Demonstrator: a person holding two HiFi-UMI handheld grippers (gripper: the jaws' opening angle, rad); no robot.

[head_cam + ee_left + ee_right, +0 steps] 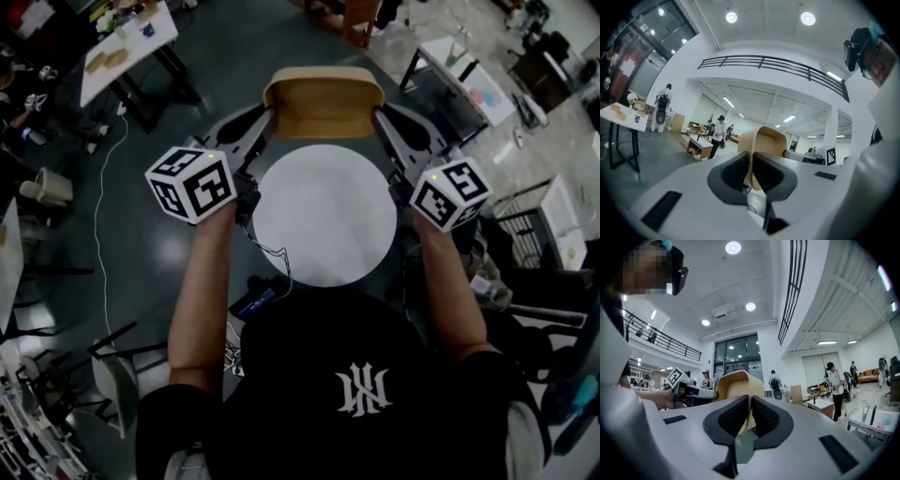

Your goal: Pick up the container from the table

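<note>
A tan, rounded container (323, 103) hangs in the air beyond the far edge of the round white table (323, 230). My left gripper (267, 120) is shut on its left wall and my right gripper (380, 120) is shut on its right wall. In the left gripper view the container's (766, 140) thin wall is pinched between the dark pads of the left gripper (751, 171). The right gripper view shows the same grip: the container (736, 383) stands with its wall clamped in the right gripper (749, 414). Both grippers point level, facing each other.
A white table (122, 42) with small items stands at the far left, another one (469, 80) at the far right. A chair (112, 375) and a cable (103, 216) lie on the dark floor at the left. People (836, 385) walk in the hall behind.
</note>
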